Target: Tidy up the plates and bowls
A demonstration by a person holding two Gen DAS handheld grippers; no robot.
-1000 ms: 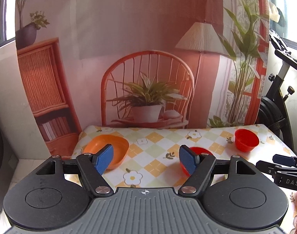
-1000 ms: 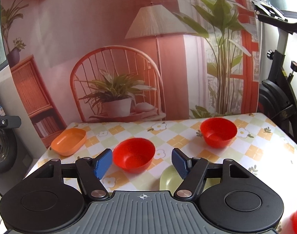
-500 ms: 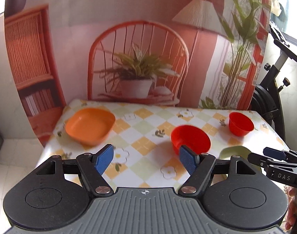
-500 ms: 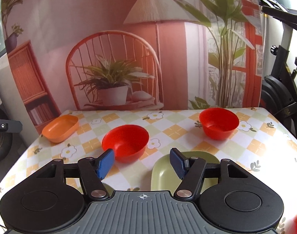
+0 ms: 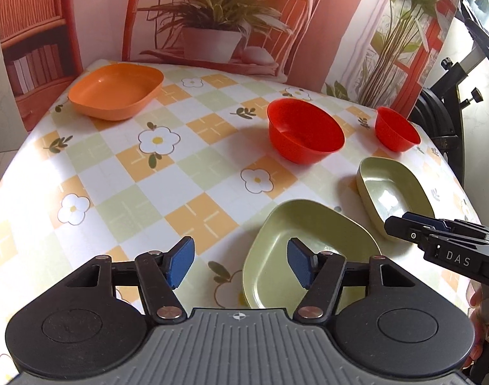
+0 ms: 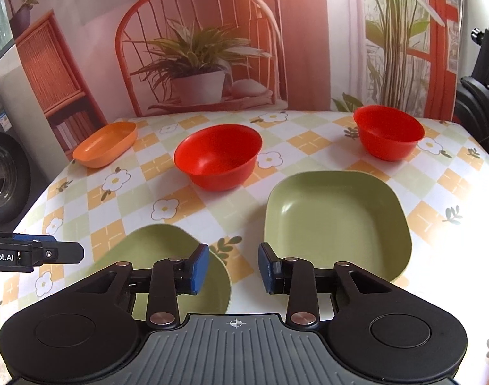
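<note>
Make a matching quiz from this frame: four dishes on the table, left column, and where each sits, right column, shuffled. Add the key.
Column one
1. orange plate
2. larger red bowl
3. smaller red bowl
4. green plate on the right

Column two
A. far right corner of the table
B. far left corner
C. near side, just ahead of the right gripper
D. middle of the table

Pairs: 1-B, 2-D, 3-A, 4-C

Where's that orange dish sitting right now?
The orange dish sits alone at the table's far left corner in both views, close to the backdrop's printed shelf, with the larger red bowl its nearest neighbour to the right.
</note>
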